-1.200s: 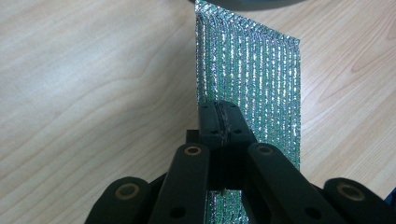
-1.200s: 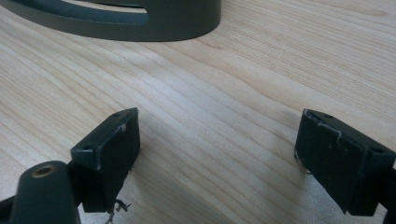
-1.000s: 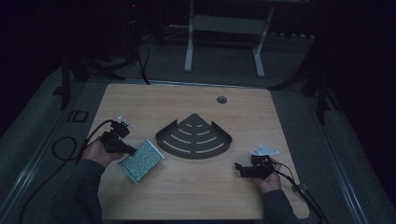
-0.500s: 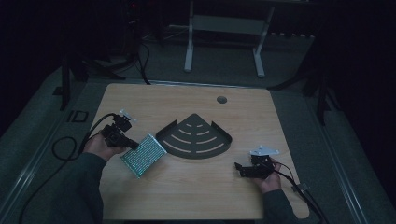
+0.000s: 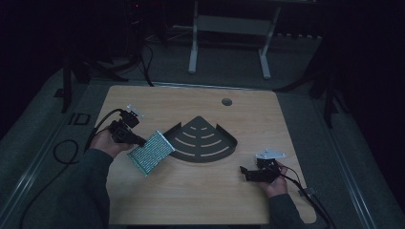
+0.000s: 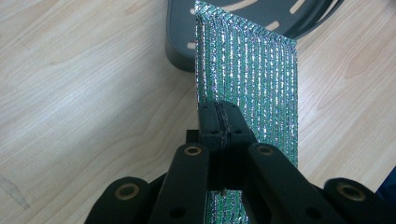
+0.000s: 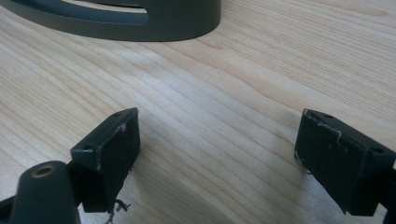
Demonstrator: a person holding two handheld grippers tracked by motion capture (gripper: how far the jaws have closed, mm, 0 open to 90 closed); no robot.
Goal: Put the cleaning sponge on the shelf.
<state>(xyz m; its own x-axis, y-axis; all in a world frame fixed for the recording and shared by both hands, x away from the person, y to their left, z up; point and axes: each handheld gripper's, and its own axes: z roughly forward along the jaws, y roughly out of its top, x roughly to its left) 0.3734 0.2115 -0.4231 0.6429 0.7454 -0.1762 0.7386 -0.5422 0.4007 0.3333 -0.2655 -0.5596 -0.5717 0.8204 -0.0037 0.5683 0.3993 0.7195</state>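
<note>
Nearest the person's edge of the pale wood-grain table (image 5: 200, 200), the right gripper (image 5: 244, 172) is held low over bare wood by the right hand (image 5: 273, 183), well apart from everything else. In the right gripper view its two black jaws are seen standing wide apart with only table between them, and the curved wall of the dark grey fan-shaped slotted metal tray (image 7: 140, 21) is seen beyond.

Farther in, on the left, the left gripper (image 5: 142, 142) is held by the left hand (image 5: 106, 143), a black cable trailing from it off the table edge. Its jaws are pressed together on one edge of the flat rectangular green-and-silver glittery woven pad (image 5: 151, 152). The pad is held off the table, tilted, its long axis running away from the jaws towards the tray (image 5: 203, 140), whose near corner lies just beyond the pad's far edge in the left gripper view (image 6: 182, 51). The pad's surface (image 6: 252, 79) is ribbed in lengthwise sparkling rows.

Farther still, a small round grey grommet (image 5: 227, 101) is set into the tabletop. Beyond the table, a white metal frame (image 5: 229, 38) stands on the dark floor.
</note>
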